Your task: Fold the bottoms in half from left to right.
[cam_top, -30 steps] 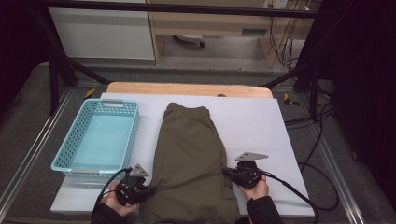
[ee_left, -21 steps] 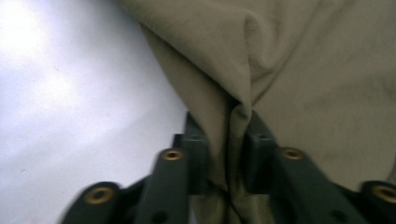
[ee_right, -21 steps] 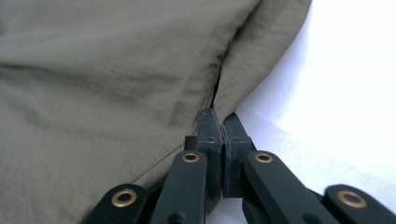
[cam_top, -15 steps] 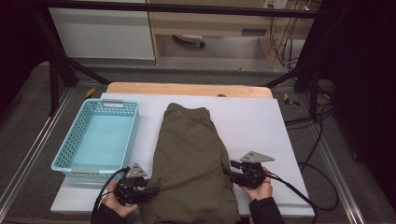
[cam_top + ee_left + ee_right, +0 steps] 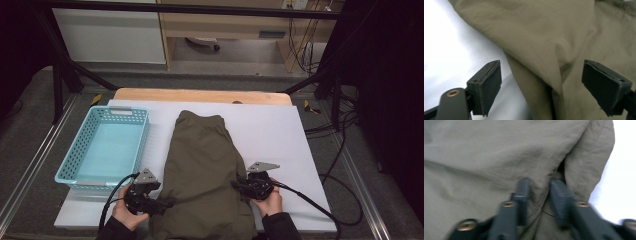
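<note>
Left gripper (image 5: 550, 86), jaws just spread around a fold of the olive garment (image 5: 205, 170), and right gripper (image 5: 539, 195), just narrowed on its hem: uneven grip could skew the fold.

Both hands low at the table's near edge, grippers aimed inward at each other.

Left gripper (image 5: 161, 205) sits toward the near-left corner, held in the left hand (image 5: 126, 212); jaws have just been opening and stand wide, pads (image 5: 489, 86) clear of the fold between them. Right gripper (image 5: 240, 185), in the right hand (image 5: 269, 201) toward the near-right corner, has just been closing; its jaws stand narrow, pinching cloth.
</note>
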Tool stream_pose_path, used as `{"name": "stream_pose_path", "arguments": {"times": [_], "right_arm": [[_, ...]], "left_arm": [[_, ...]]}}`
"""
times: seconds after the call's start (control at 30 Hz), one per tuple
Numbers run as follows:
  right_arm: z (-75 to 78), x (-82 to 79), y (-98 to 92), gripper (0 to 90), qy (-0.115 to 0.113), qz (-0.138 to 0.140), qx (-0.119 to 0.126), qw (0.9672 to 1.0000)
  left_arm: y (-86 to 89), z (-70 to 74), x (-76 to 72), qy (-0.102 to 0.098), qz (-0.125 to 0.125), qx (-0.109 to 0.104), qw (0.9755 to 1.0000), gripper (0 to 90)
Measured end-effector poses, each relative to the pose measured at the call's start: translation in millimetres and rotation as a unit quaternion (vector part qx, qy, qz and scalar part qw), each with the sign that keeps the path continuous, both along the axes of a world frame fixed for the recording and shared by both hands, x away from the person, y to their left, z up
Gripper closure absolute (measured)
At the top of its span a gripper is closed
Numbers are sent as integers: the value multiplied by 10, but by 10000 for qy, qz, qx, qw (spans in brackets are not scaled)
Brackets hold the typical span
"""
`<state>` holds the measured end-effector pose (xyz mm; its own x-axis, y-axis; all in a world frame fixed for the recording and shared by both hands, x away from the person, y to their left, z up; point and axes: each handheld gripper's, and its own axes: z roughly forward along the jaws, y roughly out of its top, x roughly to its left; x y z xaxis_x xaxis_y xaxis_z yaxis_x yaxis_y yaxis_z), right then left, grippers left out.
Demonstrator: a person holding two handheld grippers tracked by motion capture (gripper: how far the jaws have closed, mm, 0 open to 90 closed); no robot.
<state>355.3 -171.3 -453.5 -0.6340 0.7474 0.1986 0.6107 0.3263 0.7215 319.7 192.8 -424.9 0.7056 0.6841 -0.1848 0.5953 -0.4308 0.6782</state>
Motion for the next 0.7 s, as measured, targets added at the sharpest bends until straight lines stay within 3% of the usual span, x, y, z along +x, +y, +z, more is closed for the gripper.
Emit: {"name": "stream_pose_path", "arguments": {"times": [0.1,0.33,0.5,0.6,0.7], "right_arm": [[31,-20,-17,864,20,24,-42,10000],[184,-96,-152,874,-218,-27,-214,9995],[94,-62,-178,867,-165,-87,-336,9993],[53,-54,-178,843,-149,-81,-308,9994],[84,-77,-195,727,-329,-102,-273,9990]], "left_arm": [[4,-7,6,-23,14,-8,10000,150],[13,-2,5,-63,17,-23,10000,128],[11,3,-1,-80,13,-30,10000,118],[10,8,-4,-91,5,-28,10000,112],[12,18,-3,-102,-4,-44,9999,107]]}}
